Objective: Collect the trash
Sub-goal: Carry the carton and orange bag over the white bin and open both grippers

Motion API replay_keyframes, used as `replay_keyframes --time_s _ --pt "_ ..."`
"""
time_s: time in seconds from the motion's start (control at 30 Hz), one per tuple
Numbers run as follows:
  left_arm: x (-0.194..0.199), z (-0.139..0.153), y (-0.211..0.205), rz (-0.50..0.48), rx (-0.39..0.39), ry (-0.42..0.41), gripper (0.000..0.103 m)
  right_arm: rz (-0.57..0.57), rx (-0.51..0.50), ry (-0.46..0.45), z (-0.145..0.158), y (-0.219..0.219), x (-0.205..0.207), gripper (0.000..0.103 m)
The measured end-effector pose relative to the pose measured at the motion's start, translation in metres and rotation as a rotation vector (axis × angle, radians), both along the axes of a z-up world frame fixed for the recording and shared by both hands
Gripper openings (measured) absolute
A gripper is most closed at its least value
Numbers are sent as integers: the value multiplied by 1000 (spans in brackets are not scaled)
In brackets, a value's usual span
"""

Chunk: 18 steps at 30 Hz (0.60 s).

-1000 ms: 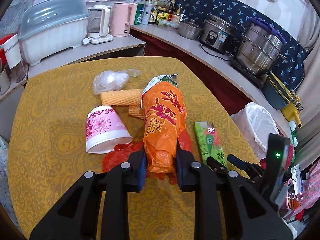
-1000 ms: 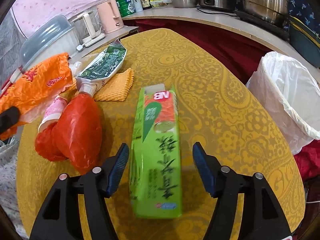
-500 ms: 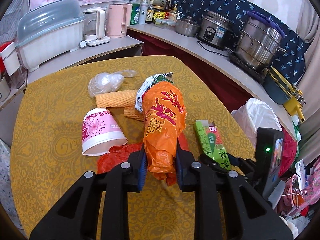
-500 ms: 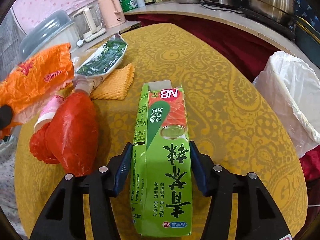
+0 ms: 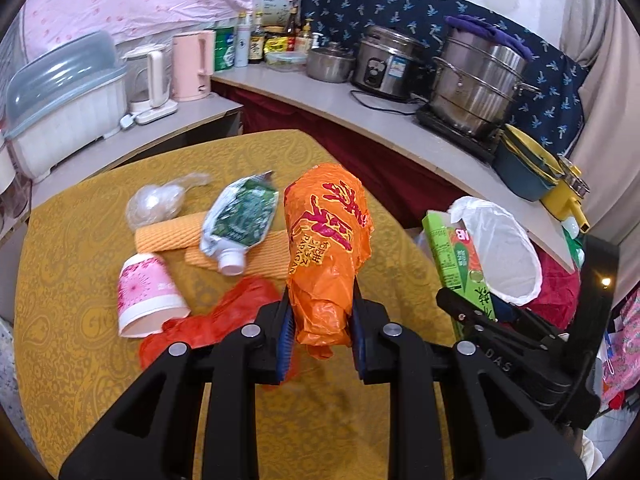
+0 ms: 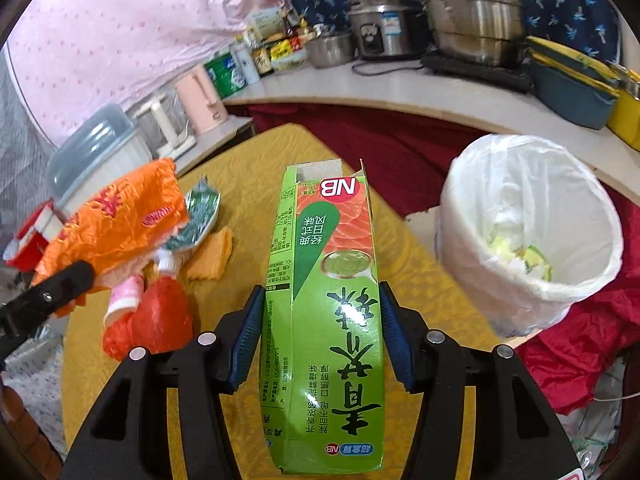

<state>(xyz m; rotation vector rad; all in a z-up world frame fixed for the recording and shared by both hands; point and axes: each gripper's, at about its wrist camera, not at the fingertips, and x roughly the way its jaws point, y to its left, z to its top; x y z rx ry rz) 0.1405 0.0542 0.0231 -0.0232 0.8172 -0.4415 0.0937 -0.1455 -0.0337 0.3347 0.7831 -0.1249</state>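
My left gripper (image 5: pixel 320 332) is shut on a crumpled orange snack bag (image 5: pixel 326 240) and holds it above the yellow table (image 5: pixel 80 240). My right gripper (image 6: pixel 322 340) is shut on a green carton (image 6: pixel 332 300), lifted off the table; the carton also shows in the left wrist view (image 5: pixel 456 260). A bin lined with a white bag (image 6: pixel 528 232) stands to the right of the table with scraps inside. On the table lie a red plastic bag (image 5: pixel 224 320), a pink paper cup (image 5: pixel 146 296), a green pouch (image 5: pixel 240 220) and a clear plastic bag (image 5: pixel 156 202).
Orange cloths (image 5: pixel 172 236) lie under the pouch. A counter (image 5: pixel 360 120) behind holds a pink kettle (image 5: pixel 192 66), a rice cooker (image 5: pixel 388 64), a steel steamer pot (image 5: pixel 480 80) and bottles. A covered dish rack (image 5: pixel 60 100) stands at left. Red cloth (image 6: pixel 580 340) lies around the bin.
My right gripper closed on the green carton and lifted it off the table toward the bin. My left gripper raised the orange bag higher, uncovering the green pouch.
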Motion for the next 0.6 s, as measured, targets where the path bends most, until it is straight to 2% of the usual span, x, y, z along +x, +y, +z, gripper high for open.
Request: replay_keyframes --time_s 0.3,0.6 --pt "-5 26 -79 -117 -12 -48 23 -107 2 -89 35 -69 -31 53" --pt "-12 34 -172 -246 -9 -60 23 -229 10 -123 42 -138 -60 53"
